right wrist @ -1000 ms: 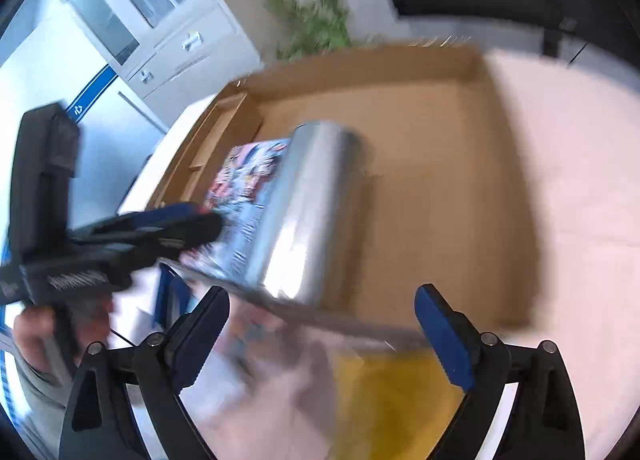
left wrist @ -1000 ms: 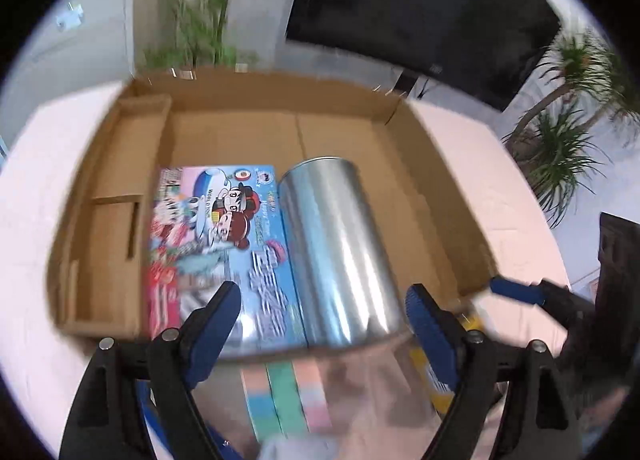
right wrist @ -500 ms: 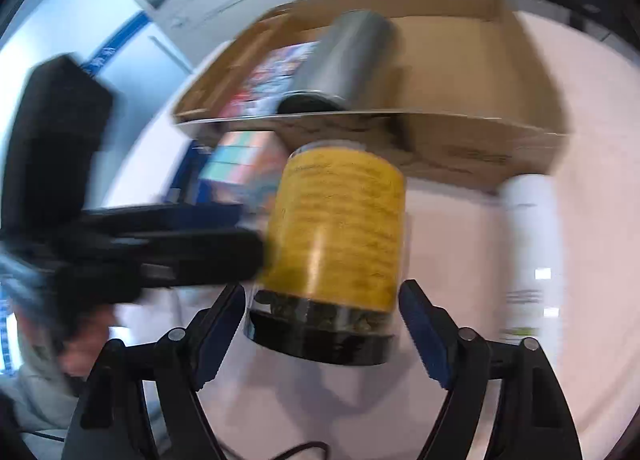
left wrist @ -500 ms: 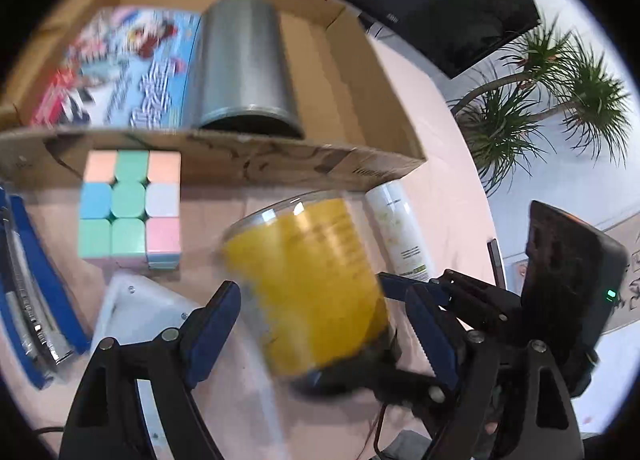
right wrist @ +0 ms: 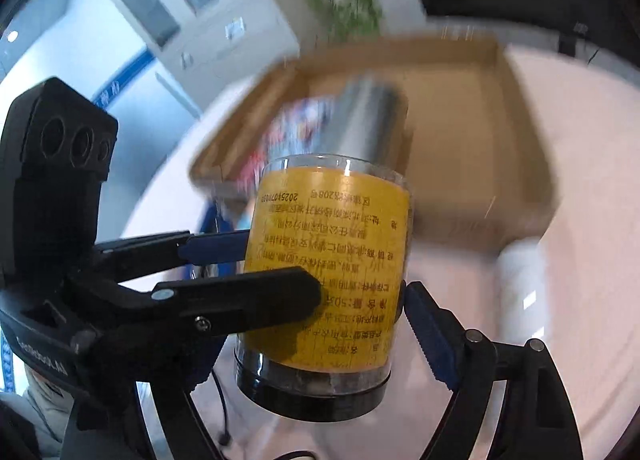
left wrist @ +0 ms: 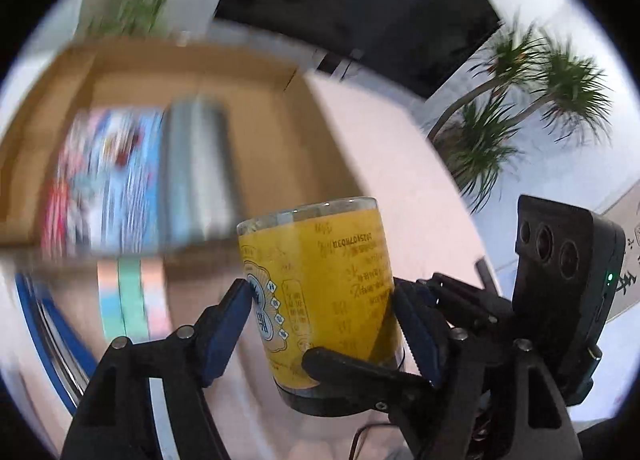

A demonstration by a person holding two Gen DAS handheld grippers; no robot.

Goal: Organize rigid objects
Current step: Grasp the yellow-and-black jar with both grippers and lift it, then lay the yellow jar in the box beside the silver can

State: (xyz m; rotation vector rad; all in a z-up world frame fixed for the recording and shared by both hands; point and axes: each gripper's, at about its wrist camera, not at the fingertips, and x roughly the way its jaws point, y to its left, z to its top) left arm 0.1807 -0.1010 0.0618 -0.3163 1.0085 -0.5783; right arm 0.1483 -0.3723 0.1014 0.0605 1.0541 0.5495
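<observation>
A clear jar with a yellow label [left wrist: 320,280] [right wrist: 328,252] and a black lid at the bottom hangs above the pink table, gripped from two sides. My left gripper [left wrist: 320,300] has the jar between its blue pads; its jaws are closing and both pads touch the jar's sides. My right gripper [right wrist: 320,324] also has the jar between its jaws, which are opening. Its right pad touches the jar; the other pad is hidden behind the left gripper's finger [right wrist: 248,296]. In the left wrist view, one finger [left wrist: 352,374] of the right gripper crosses the jar's front.
Beyond the jar lies an open cardboard box [left wrist: 240,60] [right wrist: 480,212] holding a silver can [left wrist: 196,172] and a colourful carton [left wrist: 104,180]. A pastel cube [left wrist: 130,300] and a blue tool [left wrist: 36,320] lie before the box. A white bottle [right wrist: 520,292] lies to the right.
The left jaws have come in onto the jar. The jar has risen off the table, and both views have swung up towards the box.
</observation>
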